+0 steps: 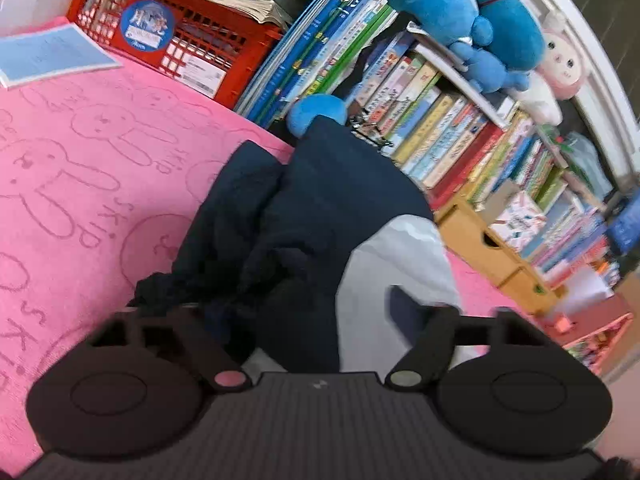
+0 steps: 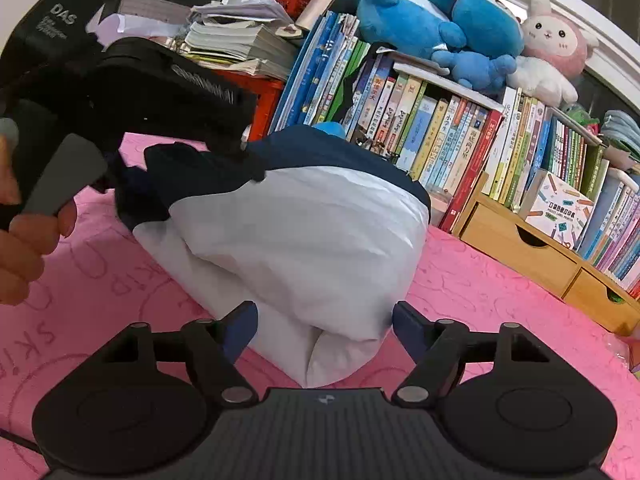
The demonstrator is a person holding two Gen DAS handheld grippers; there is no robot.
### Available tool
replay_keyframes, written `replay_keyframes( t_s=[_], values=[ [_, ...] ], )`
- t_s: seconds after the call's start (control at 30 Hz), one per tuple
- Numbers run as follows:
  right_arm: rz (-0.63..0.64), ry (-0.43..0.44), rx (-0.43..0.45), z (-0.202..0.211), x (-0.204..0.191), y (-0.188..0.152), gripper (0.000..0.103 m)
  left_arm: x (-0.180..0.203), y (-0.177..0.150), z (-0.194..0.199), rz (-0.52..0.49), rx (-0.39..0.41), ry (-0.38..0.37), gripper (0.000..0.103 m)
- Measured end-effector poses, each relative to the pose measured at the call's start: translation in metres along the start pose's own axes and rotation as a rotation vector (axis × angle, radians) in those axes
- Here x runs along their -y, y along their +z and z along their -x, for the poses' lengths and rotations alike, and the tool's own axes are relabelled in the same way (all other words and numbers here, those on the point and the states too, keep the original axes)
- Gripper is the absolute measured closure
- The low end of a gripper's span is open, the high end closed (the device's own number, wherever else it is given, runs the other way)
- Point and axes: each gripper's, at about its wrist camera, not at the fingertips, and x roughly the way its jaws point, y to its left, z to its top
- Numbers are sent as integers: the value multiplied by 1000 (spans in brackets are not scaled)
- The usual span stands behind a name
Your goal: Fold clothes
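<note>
A navy and white garment lies folded into a thick bundle on a pink rabbit-print cloth. My left gripper straddles its near end: the left finger is sunk in bunched navy cloth, and the blue pad of the right finger rests beside the white part with its inner face showing. In the right wrist view the left gripper, held by a hand, sits over the navy part. My right gripper stands open around the near end of the garment's white part, its pads just off the cloth.
Behind the garment runs a row of upright books, with plush toys on top. A red crate of papers stands at the back left, a wooden drawer box on the right. A blue booklet lies far left.
</note>
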Motion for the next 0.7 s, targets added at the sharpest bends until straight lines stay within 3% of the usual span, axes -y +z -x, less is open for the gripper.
replay_keyframes(
  t_s=[0.13,0.2,0.27,0.33,0.47,0.53,0.57,0.6,0.63,0.7],
  values=[
    [0,-18,-6,-2,1,0,26,0,-2,-6,20,3,27,36],
    [3,-46,-12,-1,3,0,25,-2,-1,3,26,46,47,69],
    [8,-83,-23,-3,8,-2,25,-6,4,15,13,96,54,80],
    [-13,-98,-44,-7,13,-2,24,-12,8,23,11,121,37,83],
    [-58,-92,-65,-11,20,-2,23,-15,10,21,32,104,6,79],
    [-44,-95,-67,-12,17,-2,23,-14,10,15,44,87,-11,58],
    [-38,-95,-67,-12,16,-1,23,-11,10,10,42,73,-19,39],
    [-33,-96,-69,-12,15,-1,23,-9,9,5,40,59,-26,37],
    [-33,-95,-70,-12,14,0,23,-6,9,3,30,60,-17,40],
    [-40,-95,-74,-13,15,0,23,-1,8,6,-14,105,39,85]
  ],
)
